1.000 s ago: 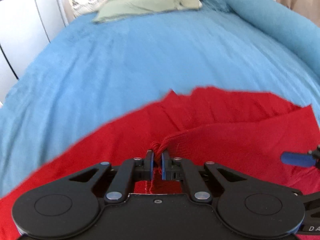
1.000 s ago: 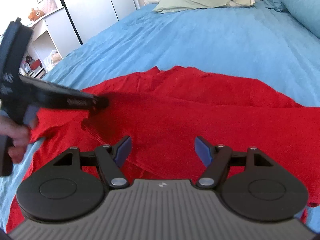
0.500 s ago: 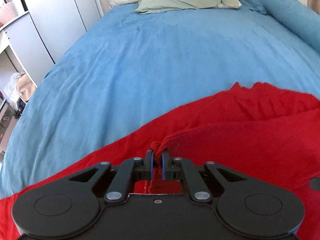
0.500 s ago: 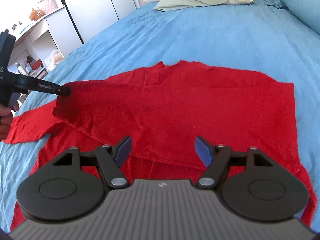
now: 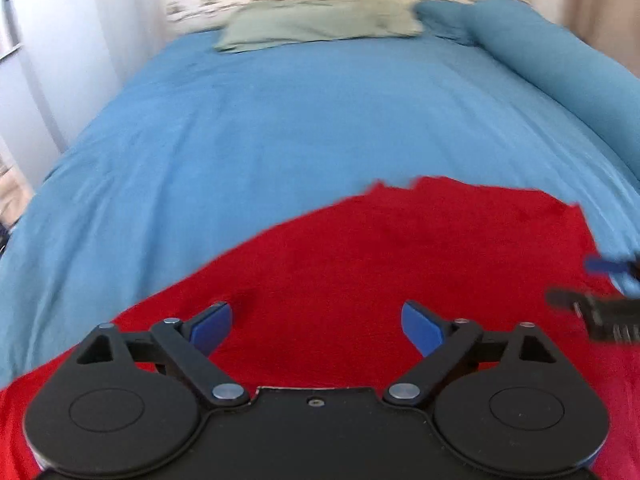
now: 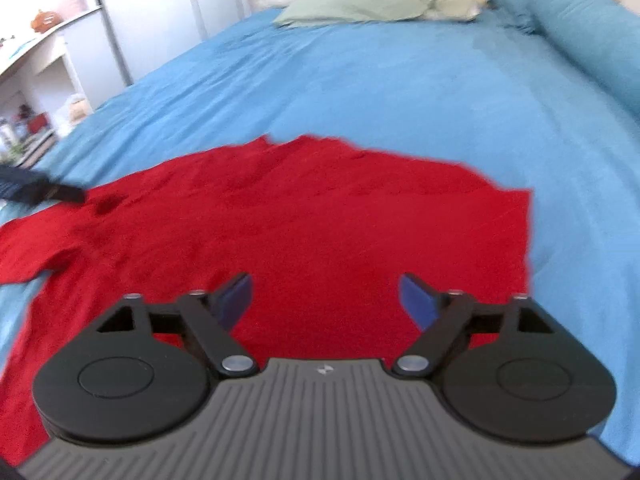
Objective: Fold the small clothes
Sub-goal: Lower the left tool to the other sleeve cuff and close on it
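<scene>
Over the red garment (image 6: 304,224) on the blue bedspread (image 5: 280,120), both left gripper (image 5: 316,322) and right gripper (image 6: 326,296) are held wide and empty, probably so a next fold can be chosen.

Left claw (image 5: 316,322) spread wide, holding nothing; right claw (image 6: 326,296) likewise spread, empty.

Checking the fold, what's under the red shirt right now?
The red shirt lies on the blue bedspread, which shows all around it. Anything beneath the fabric is covered.
</scene>
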Demonstrator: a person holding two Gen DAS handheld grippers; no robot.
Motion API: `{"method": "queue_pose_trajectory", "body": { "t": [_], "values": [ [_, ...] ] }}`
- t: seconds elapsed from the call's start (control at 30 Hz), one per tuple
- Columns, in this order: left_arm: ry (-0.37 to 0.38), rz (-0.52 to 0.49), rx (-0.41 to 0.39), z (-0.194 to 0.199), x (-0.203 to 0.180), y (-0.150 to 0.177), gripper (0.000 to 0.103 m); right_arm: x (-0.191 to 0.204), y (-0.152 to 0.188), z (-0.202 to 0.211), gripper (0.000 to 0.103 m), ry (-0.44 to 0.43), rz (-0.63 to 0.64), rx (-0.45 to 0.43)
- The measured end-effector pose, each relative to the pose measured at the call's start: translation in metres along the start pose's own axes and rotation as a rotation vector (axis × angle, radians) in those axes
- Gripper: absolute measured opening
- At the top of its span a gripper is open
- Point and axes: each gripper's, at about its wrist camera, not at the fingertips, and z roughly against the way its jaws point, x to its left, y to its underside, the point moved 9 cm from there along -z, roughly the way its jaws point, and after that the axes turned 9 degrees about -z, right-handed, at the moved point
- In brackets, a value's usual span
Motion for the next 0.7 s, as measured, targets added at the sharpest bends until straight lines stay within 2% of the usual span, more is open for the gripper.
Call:
{"method": "queue_pose_trajectory", "body": {
  "t": [0.07,0.17,0.3,0.37,0.47,0.6,0.7],
  "values": [
    [0.009,-0.013,0.023,-0.019,-0.008,0.001,0.095,-0.012,-0.008,-0.005,0.102,0.015,-0.006,-0.028],
    [0.022,0.045,0.074,-0.052,-0.003,0.011,0.095,-0.026,-0.012,-0.022,0.102,0.008,0.002,-0.018],
    [-0.019,0.105,0.128,-0.073,0.007,0.036,0.095,-0.045,-0.007,-0.047,0.103,0.027,0.034,0.018],
    [-0.011,0.129,0.107,-0.071,0.009,0.043,0.096,-0.051,-0.003,-0.051,0.103,0.030,0.036,-0.008],
    [-0.022,0.143,0.123,-0.064,0.007,0.043,0.096,-0.050,0.001,-0.052,0.103,0.045,0.065,-0.023],
    [-0.031,0.178,0.112,-0.048,0.009,0.048,0.096,-0.042,0.003,-0.029,0.103,0.087,0.081,-0.035],
    [-0.017,0.216,0.127,-0.048,0.007,0.057,0.098,-0.045,0.020,-0.012,0.103,0.087,0.056,-0.022]
  ]
}}
